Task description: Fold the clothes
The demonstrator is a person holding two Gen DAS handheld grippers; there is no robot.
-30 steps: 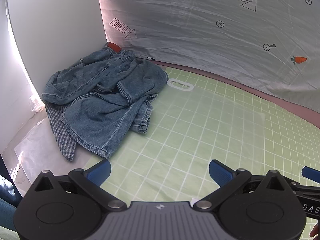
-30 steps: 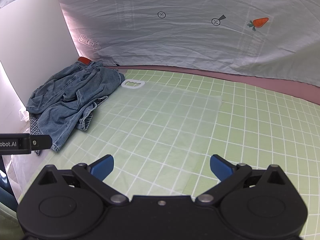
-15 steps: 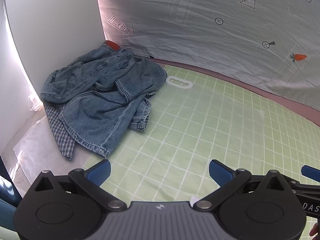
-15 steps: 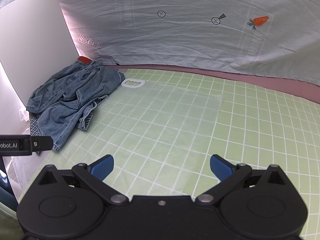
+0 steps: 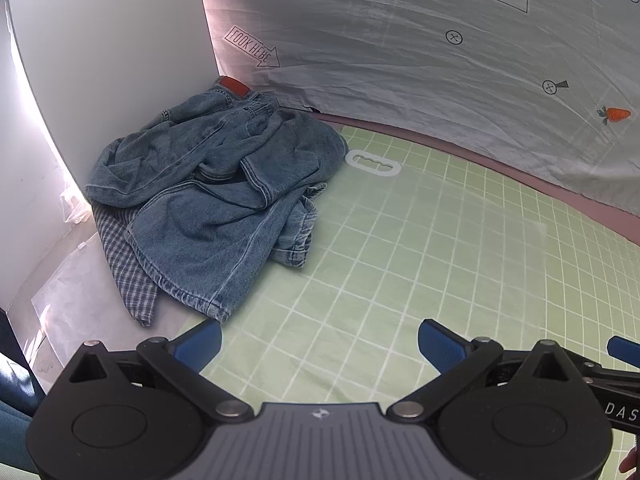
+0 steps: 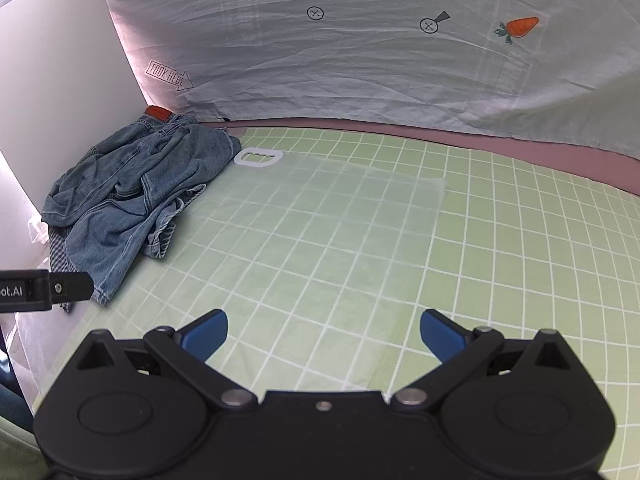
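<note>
A crumpled heap of blue denim jeans (image 5: 216, 208) (image 6: 132, 192) lies in the far left corner, its red waist patch (image 5: 234, 86) against the backdrop. A blue checked cloth (image 5: 128, 272) pokes out from under the heap. My left gripper (image 5: 319, 346) hovers open over the green checked mat, just short of the denim hem, with nothing between its blue pads. My right gripper (image 6: 323, 336) is open and empty too, further right over the mat. The tip of the left gripper (image 6: 44, 290) shows at the left edge of the right wrist view.
A translucent folding sheet (image 6: 332, 216) with a white handle cut-out (image 6: 258, 157) (image 5: 373, 162) lies flat on the green mat (image 6: 520, 240). A printed white backdrop cloth (image 6: 360, 60) closes the back; a white wall panel (image 5: 112, 48) closes the left. Clear plastic (image 5: 68, 292) lies at the near left.
Both grippers have drifted slightly forward and left, so the denim heap sits a little nearer in the left wrist view. The jaws stay open and the clothes have not moved.
</note>
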